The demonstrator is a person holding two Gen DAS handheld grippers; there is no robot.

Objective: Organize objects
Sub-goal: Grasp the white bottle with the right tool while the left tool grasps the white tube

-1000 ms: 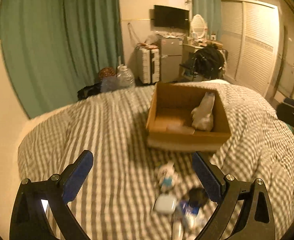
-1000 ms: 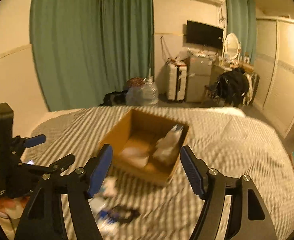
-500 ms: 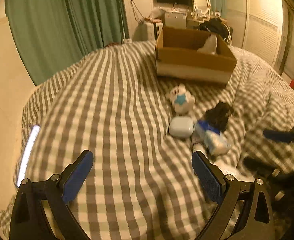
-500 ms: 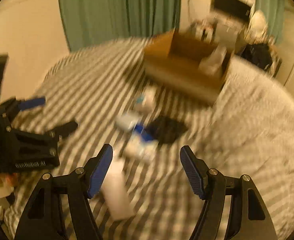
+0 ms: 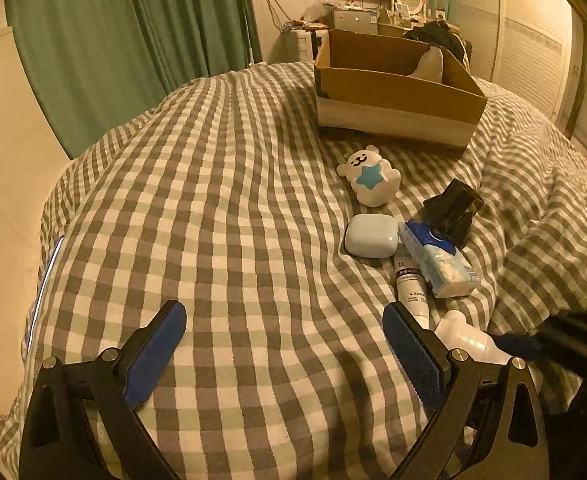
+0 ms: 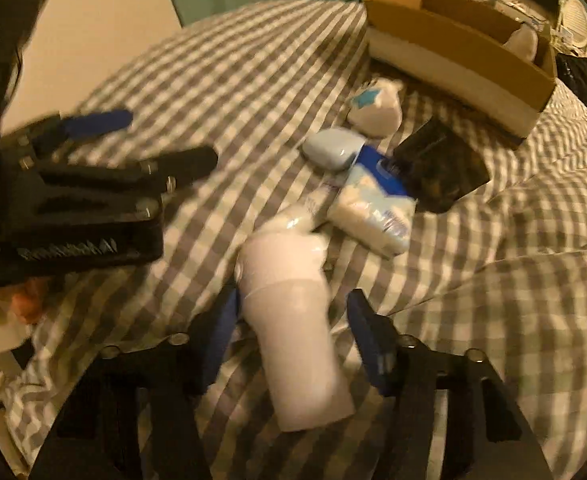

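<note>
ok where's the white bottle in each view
Left wrist view: the white bottle lies at lower right, partly hidden behind the left gripper's right finger.
Right wrist view: it fills the lower centre, lying between the open fingers of the right gripper.
Shared landmark: the cardboard box at the top of both.

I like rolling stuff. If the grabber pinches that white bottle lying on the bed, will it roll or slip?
The white bottle is round and lies on its side, so it could roll, though the soft checked blanket probably slows it. Its surface looks smooth and shiny, so it might slip between the open fingers of the right gripper.
</note>
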